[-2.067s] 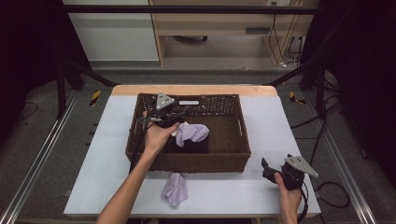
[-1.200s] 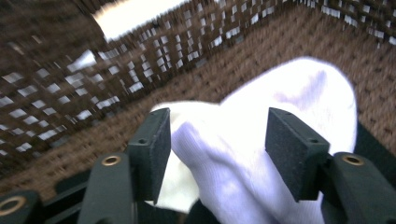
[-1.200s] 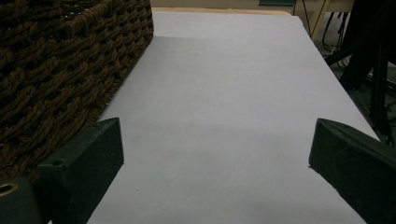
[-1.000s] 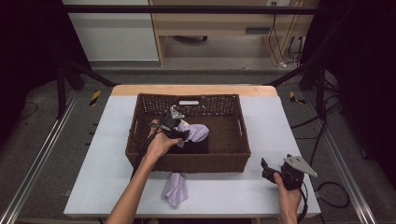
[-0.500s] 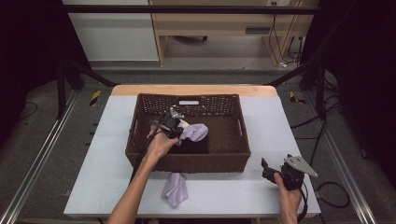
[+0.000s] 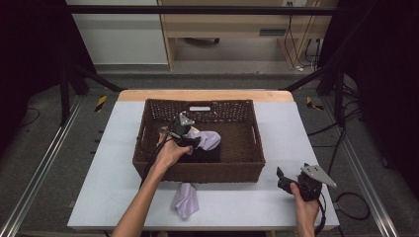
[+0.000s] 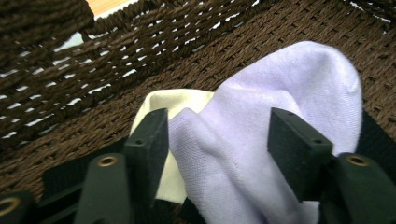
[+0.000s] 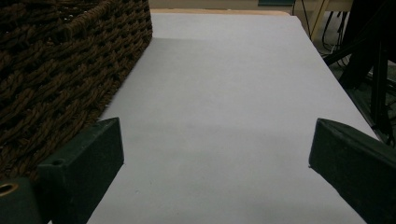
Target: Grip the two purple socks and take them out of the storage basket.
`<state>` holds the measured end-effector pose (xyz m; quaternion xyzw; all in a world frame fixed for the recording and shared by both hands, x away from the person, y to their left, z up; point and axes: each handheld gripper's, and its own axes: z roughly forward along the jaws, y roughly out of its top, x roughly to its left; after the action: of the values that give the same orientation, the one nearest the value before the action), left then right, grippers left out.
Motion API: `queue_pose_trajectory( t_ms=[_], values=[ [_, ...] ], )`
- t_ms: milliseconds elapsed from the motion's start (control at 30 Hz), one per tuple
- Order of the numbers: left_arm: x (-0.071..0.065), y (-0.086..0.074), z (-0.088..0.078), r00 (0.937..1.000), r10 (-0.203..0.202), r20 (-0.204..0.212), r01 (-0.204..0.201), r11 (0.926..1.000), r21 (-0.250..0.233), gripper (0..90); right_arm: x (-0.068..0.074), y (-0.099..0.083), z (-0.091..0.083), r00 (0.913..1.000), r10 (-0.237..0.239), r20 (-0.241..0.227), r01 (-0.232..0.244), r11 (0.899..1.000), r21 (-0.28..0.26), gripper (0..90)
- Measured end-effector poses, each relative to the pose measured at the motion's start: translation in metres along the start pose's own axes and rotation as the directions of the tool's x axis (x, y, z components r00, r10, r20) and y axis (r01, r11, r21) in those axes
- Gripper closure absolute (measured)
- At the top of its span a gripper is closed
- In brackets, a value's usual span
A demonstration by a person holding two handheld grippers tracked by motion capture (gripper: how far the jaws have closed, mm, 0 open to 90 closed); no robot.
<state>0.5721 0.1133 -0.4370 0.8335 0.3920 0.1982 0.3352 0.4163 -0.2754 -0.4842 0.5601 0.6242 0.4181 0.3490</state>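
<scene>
Here the left tongs [image 6: 193, 142] have just been opening, jaws apart around the lilac sock [image 7: 261, 140] lying in the basket [image 6: 197, 173], where lifting away could snag it, while the right tongs [image 6: 286, 183] rest open by the table's [image 6: 237, 207] near right corner.

Woven brown wicker basket [image 6: 197, 172], rough and matt. Soft knitted lilac cloth sock [image 7: 261, 154] with fine ribbing, lying on smooth pale cream cloth [image 7: 170, 105]. Matt black plastic jaws with small brass-coloured metal rivets on left gripper [image 7: 219, 140]. Smooth, matt pale grey table [image 8: 224, 93] with light wooden edge.
</scene>
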Motion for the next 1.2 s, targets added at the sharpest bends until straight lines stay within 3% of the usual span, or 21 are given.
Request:
queue_pose_trajectory(
  t_ms=[100,167,400,500,567,667,767,867,1000,1200],
  values=[
    [0.001,-0.001,0.004,0.9998,0.019,0.003,-0.019,0.9988,0.045,37.0,0.000,0.000,0.000,1.0000,-0.003,-0.001,0.003,1.000,-0.003,3.6],
    [-0.001,-0.002,0.005,0.9996,0.008,0.026,-0.010,0.9978,0.066,46.9,0.000,0.000,0.000,1.0000,-0.001,0.000,0.001,1.000,-0.001,3.6],
    [-0.004,0.001,0.002,0.9991,0.034,0.027,-0.037,0.9924,0.118,81.2,0.000,0.000,0.000,1.0000,-0.001,-0.001,0.001,1.000,-0.006,3.6],
    [-0.004,0.003,-0.003,0.9990,0.021,0.038,-0.025,0.9934,0.112,85.2,0.000,0.000,0.000,1.0000,0.000,-0.001,0.000,1.000,-0.006,3.6],
    [-0.005,0.004,-0.007,0.9986,0.005,0.053,-0.009,0.9969,0.079,85.9,0.000,0.000,0.000,1.0000,0.003,0.001,-0.003,1.000,-0.005,3.6],
    [-0.003,0.004,-0.016,0.9961,-0.025,0.084,0.026,0.9995,-0.018,86.1,0.000,0.000,0.000,1.0000,0.003,0.000,-0.003,1.000,-0.006,3.6],
    [-0.001,0.004,-0.022,0.9951,-0.039,0.091,0.047,0.9948,-0.091,86.0,0.000,0.000,0.000,1.0000,0.004,0.000,-0.004,1.000,-0.006,3.6],
    [-0.002,0.005,-0.026,0.9965,-0.021,0.081,0.032,0.9898,-0.139,86.0,0.000,0.000,0.000,1.0000,0.008,-0.003,-0.008,1.000,-0.005,3.6],
    [-0.001,0.006,-0.034,0.9944,-0.033,0.100,0.055,0.9736,-0.222,86.5,-0.001,0.000,0.000,1.0000,0.006,-0.002,-0.006,1.000,-0.007,3.7],
    [-0.003,0.009,-0.042,0.9929,-0.024,0.116,0.059,0.9498,-0.307,86.8,0.000,0.000,0.000,1.0000,0.007,-0.003,-0.007,1.000,-0.006,3.7]
  ],
)
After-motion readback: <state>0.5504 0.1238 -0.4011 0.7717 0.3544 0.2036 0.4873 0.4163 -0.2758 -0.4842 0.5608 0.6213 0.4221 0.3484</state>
